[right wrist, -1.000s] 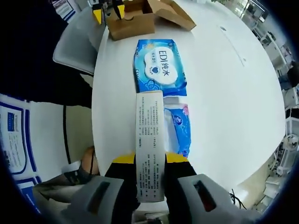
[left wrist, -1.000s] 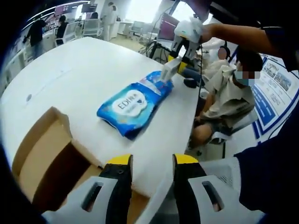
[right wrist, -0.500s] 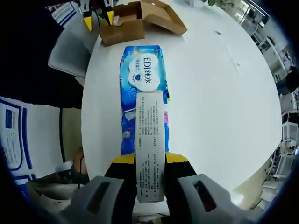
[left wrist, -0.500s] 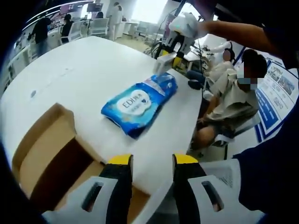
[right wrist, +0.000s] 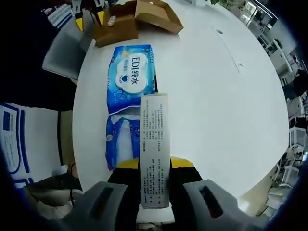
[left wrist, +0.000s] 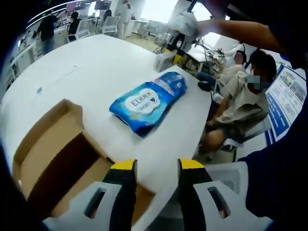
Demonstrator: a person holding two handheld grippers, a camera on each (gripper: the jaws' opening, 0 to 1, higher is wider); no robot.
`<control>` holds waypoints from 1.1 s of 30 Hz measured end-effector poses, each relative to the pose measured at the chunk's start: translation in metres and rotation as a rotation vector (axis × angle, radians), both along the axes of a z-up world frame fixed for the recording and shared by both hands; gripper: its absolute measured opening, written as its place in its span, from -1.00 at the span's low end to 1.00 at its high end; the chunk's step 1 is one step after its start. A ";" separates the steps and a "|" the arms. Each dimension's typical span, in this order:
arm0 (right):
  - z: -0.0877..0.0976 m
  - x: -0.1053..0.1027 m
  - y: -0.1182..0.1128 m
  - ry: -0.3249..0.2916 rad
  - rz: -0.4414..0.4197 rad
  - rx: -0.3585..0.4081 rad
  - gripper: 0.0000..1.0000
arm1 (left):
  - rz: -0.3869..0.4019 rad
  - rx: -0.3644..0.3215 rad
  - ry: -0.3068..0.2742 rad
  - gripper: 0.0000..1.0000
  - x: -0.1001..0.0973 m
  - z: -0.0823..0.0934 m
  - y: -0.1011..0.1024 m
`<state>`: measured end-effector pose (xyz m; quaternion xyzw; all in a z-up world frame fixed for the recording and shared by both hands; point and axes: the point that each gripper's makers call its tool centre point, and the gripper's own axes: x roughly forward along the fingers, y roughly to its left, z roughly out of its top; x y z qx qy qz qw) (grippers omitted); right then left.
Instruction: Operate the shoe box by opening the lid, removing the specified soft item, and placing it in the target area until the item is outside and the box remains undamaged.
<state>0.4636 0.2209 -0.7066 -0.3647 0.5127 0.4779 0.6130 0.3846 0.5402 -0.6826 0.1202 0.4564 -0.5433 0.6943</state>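
**White carton held over the bench, wipes packs lying outside the open box**

In the right gripper view, the right gripper (right wrist: 154, 163) has its yellow-tipped fingers (right wrist: 126, 164) clenched on a long white carton (right wrist: 154, 149) printed with small text, which juts forward above the bench (right wrist: 216, 96). Just beside and partly under the carton lies a blue wipes pack (right wrist: 131, 77) with a white label, and nearer the fingers a second blue pack (right wrist: 119, 142); both rest on the white bench surface, outside the box. Beyond them, at the bench's edge, stands the brown shoe box (right wrist: 130, 21) with its lid flap thrown open.

In the left gripper view, the left gripper (left wrist: 154, 168) hangs with its fingers (left wrist: 122, 166) released, parted over the bench edge. The open shoe box (left wrist: 53, 154) sits just in front and to the left, its brown inside showing. Farther out lies the blue wipes pack (left wrist: 147, 101), and beyond it the right gripper (left wrist: 180, 33) with the carton.

The bench is broad, white and rounded. A seated person (left wrist: 240, 96) is beside it; chairs, desks and standing people fill the bright room behind.
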 end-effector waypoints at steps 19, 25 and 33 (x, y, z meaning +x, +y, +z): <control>-0.040 0.014 -0.005 0.029 0.008 0.016 -0.63 | 0.046 0.049 0.019 -0.38 -0.014 -0.009 0.015; -0.055 0.016 -0.003 0.029 0.007 0.032 -0.63 | 0.054 0.064 0.026 -0.40 -0.018 -0.011 0.017; -0.067 0.016 -0.009 0.034 0.018 0.018 -0.62 | 0.051 0.065 0.032 -0.40 -0.019 -0.014 0.010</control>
